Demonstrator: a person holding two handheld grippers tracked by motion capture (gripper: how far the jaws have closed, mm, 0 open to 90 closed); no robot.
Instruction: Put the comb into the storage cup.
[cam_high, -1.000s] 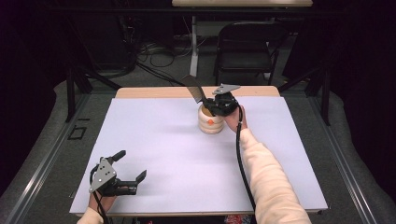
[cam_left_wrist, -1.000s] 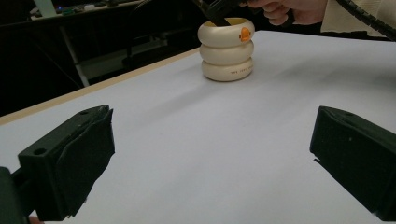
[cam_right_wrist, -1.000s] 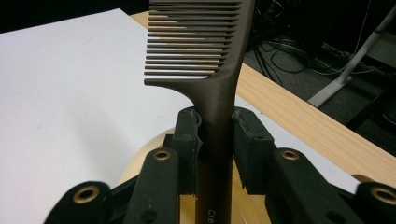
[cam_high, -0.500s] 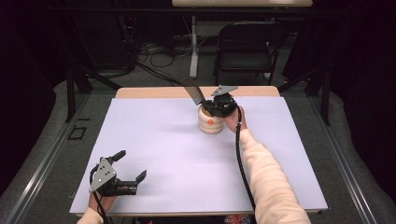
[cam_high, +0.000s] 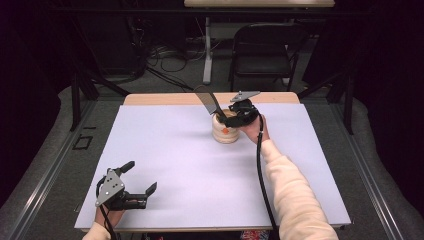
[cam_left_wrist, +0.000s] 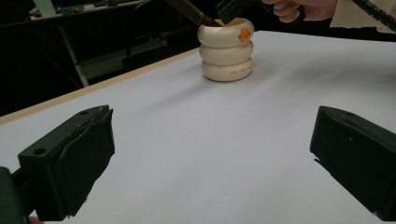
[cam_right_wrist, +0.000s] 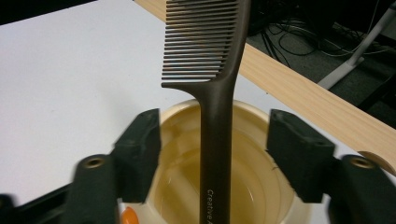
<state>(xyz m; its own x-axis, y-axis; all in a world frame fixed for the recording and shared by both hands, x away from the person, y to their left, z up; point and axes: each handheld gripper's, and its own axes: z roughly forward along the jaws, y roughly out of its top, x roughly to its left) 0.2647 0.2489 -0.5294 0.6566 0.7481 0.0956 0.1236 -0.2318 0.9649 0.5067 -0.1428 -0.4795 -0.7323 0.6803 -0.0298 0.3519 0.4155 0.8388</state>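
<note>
Comb (cam_right_wrist: 212, 84) stands handle-down in a cream ribbed cup (cam_high: 225, 129) on the desk (cam_high: 175, 150), between the right tool's (cam_right_wrist: 214, 144) parted jaws, seemingly untouched. Left tool (cam_high: 141, 182) gapes wide, well apart.

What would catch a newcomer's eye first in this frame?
A dark comb stands in a cream ribbed cup at the far middle of the white table, its teeth leaning out to the left. The right gripper sits at the cup's rim, its open jaws either side of the comb's handle without touching it. The left gripper rests open at the near left corner.
</note>
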